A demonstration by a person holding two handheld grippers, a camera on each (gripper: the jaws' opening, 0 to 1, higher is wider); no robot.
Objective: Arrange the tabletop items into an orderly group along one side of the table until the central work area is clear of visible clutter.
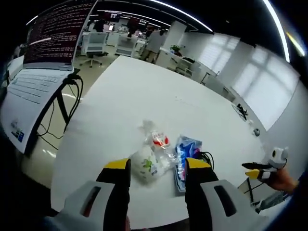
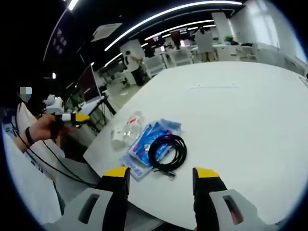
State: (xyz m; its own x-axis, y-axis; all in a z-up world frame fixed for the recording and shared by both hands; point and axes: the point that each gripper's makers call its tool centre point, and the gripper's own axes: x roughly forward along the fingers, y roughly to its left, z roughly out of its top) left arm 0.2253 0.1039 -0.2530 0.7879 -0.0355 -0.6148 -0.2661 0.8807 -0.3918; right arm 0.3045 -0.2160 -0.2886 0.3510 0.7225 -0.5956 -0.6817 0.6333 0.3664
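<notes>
Three items lie bunched near one edge of the white table [image 1: 144, 91]. In the left gripper view, a clear plastic bag [image 1: 151, 156] with white, red and green contents sits just beyond my open left gripper [image 1: 158, 166], beside a blue packet [image 1: 185, 153] and a black cable [image 1: 208, 157]. My right gripper [image 1: 260, 171] hangs off the table edge in a hand. In the right gripper view, the coiled black cable [image 2: 167, 150] rests on the blue packet [image 2: 144, 142], and the plastic bag [image 2: 126, 131] lies left of it. My right gripper [image 2: 161, 173] is open just short of them. The left gripper [image 2: 72, 118] shows at the left.
A laptop [image 1: 43, 62] with a lit text screen stands on a tripod stand left of the table, with cables hanging below. Small dark objects [image 1: 243, 111] lie near the table's far right edge. Office chairs, desks and people stand at the back.
</notes>
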